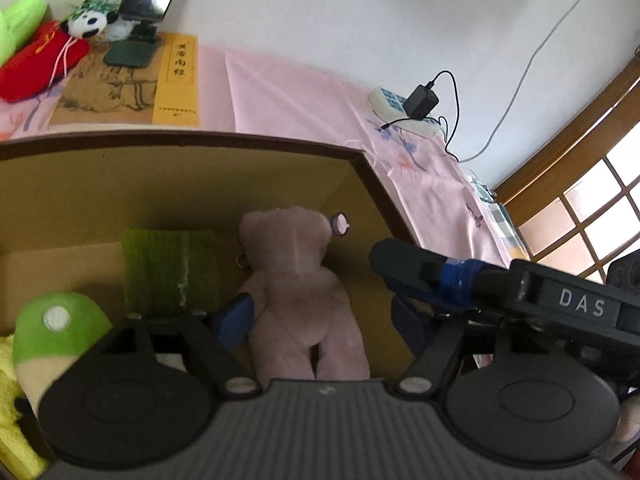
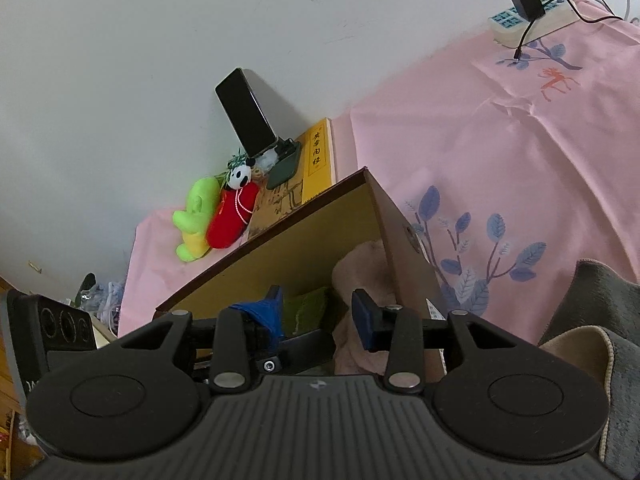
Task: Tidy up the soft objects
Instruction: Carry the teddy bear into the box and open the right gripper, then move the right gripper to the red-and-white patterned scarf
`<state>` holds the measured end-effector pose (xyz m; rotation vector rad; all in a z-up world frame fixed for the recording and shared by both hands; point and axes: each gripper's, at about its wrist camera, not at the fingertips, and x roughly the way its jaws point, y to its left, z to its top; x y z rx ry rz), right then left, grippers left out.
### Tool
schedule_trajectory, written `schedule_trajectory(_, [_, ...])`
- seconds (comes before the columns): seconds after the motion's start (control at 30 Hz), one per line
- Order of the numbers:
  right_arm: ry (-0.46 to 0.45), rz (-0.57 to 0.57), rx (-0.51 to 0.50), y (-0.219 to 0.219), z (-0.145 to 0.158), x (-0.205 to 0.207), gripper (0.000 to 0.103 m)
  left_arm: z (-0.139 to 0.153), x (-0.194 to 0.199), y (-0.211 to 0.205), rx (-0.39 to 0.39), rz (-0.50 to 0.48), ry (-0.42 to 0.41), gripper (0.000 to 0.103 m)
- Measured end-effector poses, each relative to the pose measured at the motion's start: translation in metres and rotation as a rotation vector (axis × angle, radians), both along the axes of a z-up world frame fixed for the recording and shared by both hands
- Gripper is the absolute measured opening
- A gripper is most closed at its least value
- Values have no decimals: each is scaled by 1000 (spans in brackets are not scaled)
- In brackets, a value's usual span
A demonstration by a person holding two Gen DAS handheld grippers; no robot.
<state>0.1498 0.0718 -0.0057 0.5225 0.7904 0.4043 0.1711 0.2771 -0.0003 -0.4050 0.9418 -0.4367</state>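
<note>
The other tool's black housing reads "DAS" at 4 o'clock in the left view. The plush pink teddy bear (image 1: pixel 298 288) lies inside the cardboard box (image 1: pixel 180 148). Left gripper (image 1: pixel 320 320): jaws wide, straddling the bear, contact unclear. Right gripper (image 2: pixel 320 314): jaws apart, gripping nothing. A ribbed green cloth (image 1: pixel 170 268) lies at the bear's 9 o'clock.

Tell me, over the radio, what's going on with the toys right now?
Left gripper open, astride pink teddy in the box. Right gripper open, empty. Panda, red and green plushies not yet boxed. Nothing in the way.
</note>
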Motion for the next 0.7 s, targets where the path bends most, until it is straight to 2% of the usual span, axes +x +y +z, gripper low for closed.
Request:
schedule_trajectory(0.27, [-45,30,-6,-7,8,-15,23,15,-19,-19,105,18,-50,74])
schedule_trajectory(0.43, [-84,53,-14,-17,15,-29,23,33,-43,-39,228,48,-126,74])
schedule_trajectory(0.6, [-124,74,4,-38,22,-49,23,50,-68,-63,323,58,-184,74])
schedule_trajectory(0.7, [-137,67,10,-58,25,-58,23,59,-81,-81,354,51,-213,74])
